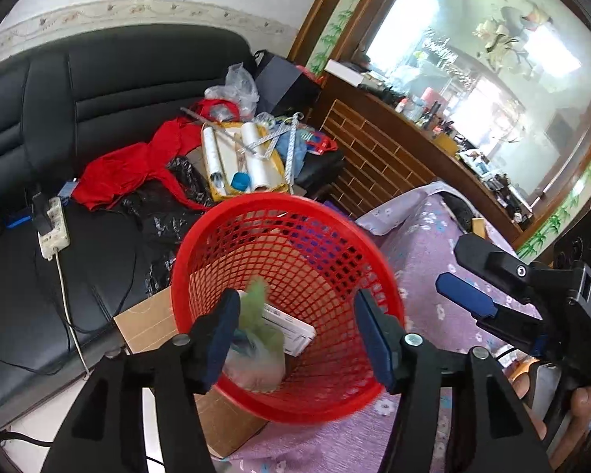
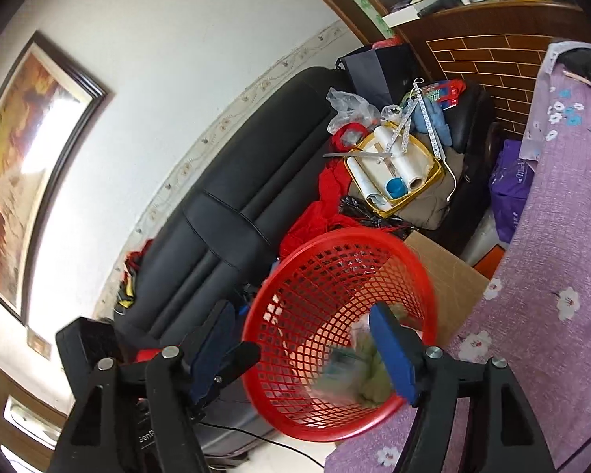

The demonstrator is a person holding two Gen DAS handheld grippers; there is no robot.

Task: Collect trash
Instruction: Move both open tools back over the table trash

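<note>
A red mesh basket [image 1: 295, 276] sits tipped at the edge of a purple flowered tablecloth [image 1: 425, 236]. Inside it lie a clear bag with green trash [image 1: 256, 351] and a white flat box [image 1: 291, 329]. My left gripper [image 1: 295, 331] is open, its fingers straddling the basket's mouth. The green bag lies beside the left finger. My right gripper [image 2: 299, 351] is open; the basket [image 2: 335, 283] and the blurred green trash [image 2: 354, 370] sit between its fingers. The right gripper also shows in the left wrist view [image 1: 469, 287], open, over the cloth.
A black leather sofa [image 1: 98, 90] behind holds red cloth [image 1: 130, 165], black plastic bags, a yellow tray of white rolls [image 1: 240, 157] and a power strip [image 1: 51, 228]. A cardboard box [image 1: 153, 323] sits under the basket. A wooden counter [image 1: 394, 146] stands right.
</note>
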